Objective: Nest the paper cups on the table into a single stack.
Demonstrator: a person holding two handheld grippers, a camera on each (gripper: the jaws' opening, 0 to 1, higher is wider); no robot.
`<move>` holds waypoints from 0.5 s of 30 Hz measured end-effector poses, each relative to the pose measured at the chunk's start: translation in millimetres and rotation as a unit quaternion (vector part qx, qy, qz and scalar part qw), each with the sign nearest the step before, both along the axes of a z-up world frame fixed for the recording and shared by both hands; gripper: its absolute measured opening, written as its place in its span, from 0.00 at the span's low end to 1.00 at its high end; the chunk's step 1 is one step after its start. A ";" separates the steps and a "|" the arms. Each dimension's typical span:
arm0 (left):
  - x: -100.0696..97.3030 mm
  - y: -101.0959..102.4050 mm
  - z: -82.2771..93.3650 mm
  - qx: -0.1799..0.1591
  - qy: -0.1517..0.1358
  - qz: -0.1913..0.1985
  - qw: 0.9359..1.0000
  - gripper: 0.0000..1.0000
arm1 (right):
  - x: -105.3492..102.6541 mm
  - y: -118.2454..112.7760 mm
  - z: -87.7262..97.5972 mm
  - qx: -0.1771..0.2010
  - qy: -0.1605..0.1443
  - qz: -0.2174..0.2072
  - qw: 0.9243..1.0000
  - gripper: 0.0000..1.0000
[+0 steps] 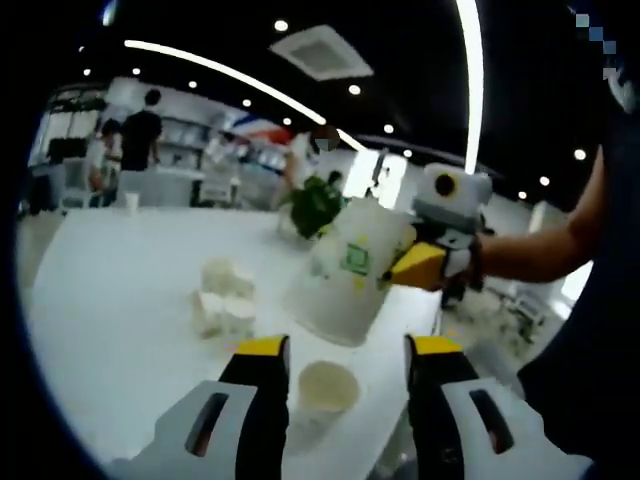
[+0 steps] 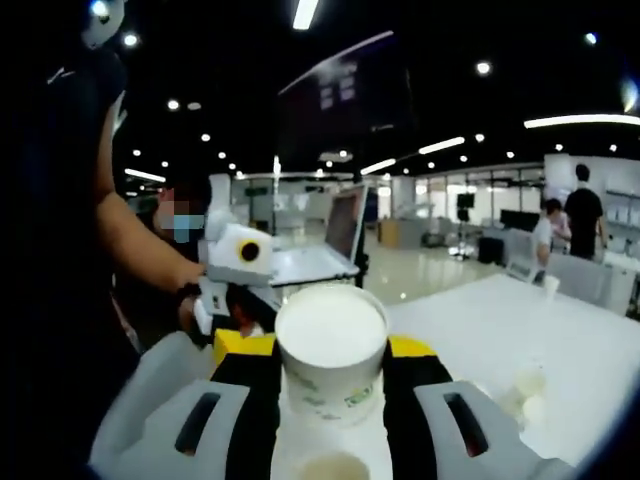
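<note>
Smooth tapered paper cup (image 2: 330, 352) between right tongs (image 2: 328, 368)

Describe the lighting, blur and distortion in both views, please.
Left gripper view: ceiling strip lights bend from fisheye; the held paper cup looks soft, the table glares white. Right gripper view: dim ceiling, bright spots; the cup in the right claw is fairly sharp.

cup (image 1: 326, 386) on table (image 1: 120, 290) | held cup (image 1: 350, 270) above
</note>
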State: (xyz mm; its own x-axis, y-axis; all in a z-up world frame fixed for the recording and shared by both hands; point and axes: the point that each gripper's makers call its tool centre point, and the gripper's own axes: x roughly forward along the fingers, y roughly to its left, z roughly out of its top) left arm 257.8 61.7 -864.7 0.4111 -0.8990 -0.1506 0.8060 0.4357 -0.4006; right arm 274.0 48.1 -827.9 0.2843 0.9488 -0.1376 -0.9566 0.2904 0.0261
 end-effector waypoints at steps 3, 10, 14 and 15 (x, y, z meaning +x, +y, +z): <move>3.0 2.0 7.1 -0.014 0.004 -0.002 1.000 0.35 | 0.6 -0.4 1.1 0.001 -0.003 0.001 1.000 0.37; 4.3 -1.2 16.1 -0.005 -0.009 -0.037 0.999 0.24 | 3.9 -4.6 3.8 0.006 0.006 0.009 1.000 0.37; 7.5 -1.8 26.3 -0.008 -0.014 -0.052 0.999 0.19 | 3.7 -8.7 5.4 0.009 0.010 0.010 1.000 0.37; 8.1 -2.0 28.9 -0.010 -0.012 -0.057 0.998 0.18 | 3.9 -9.9 5.2 0.010 0.011 0.009 1.000 0.37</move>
State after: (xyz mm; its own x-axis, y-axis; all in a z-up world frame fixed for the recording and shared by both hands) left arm 265.9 59.8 -835.8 0.3086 -0.9431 -0.1239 0.8598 0.3323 -0.3878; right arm 277.9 38.2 -822.7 0.2642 0.9564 -0.1249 -0.9609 0.2722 0.0518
